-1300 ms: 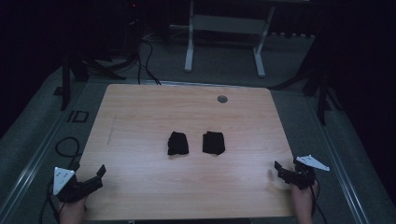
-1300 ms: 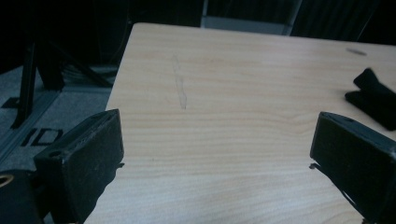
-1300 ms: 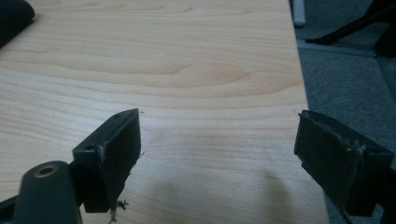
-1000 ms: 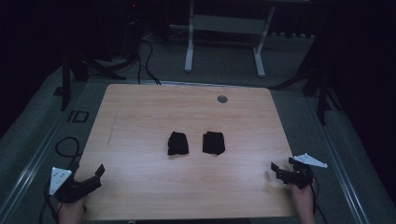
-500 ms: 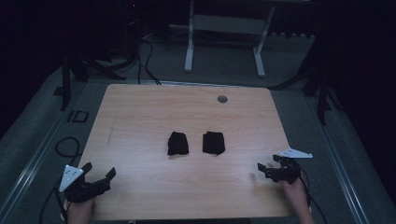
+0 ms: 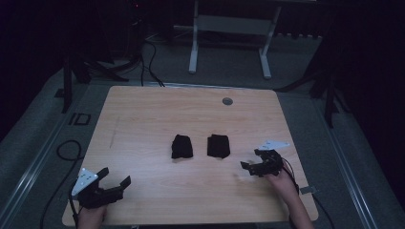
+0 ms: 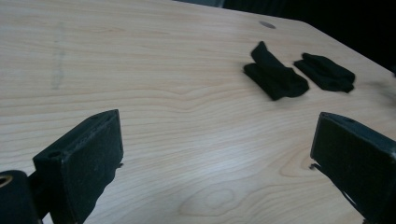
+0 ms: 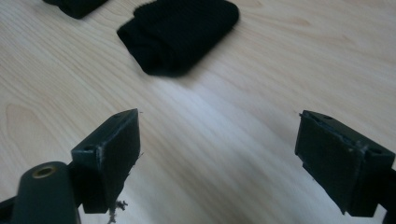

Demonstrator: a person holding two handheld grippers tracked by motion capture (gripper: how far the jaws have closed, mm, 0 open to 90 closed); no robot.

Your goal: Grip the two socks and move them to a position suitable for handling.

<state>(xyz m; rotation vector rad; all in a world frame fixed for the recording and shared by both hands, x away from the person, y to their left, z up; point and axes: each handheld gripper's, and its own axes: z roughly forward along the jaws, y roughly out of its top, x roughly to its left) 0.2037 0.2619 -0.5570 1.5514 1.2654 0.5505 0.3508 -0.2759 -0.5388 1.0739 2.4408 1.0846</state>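
Observation:
Two small folded black cloths lie side by side in the middle of the wooden table: a left cloth and a right cloth. My left gripper hovers open over the near left corner, well short of the left cloth; beyond that lies the right cloth. Its jaws stand wide apart with bare wood between them at the left gripper. My right gripper is open just right of the right cloth, nothing between its jaws at the right gripper.
A grey round grommet sits in the table near its far edge. White frame legs stand on the floor behind the table. Cables trail on the floor at the left. The surroundings are dark.
The right gripper has moved left from the table's right edge toward the right cloth. The left gripper has shifted right over the near left corner. Both cloths lie unmoved.

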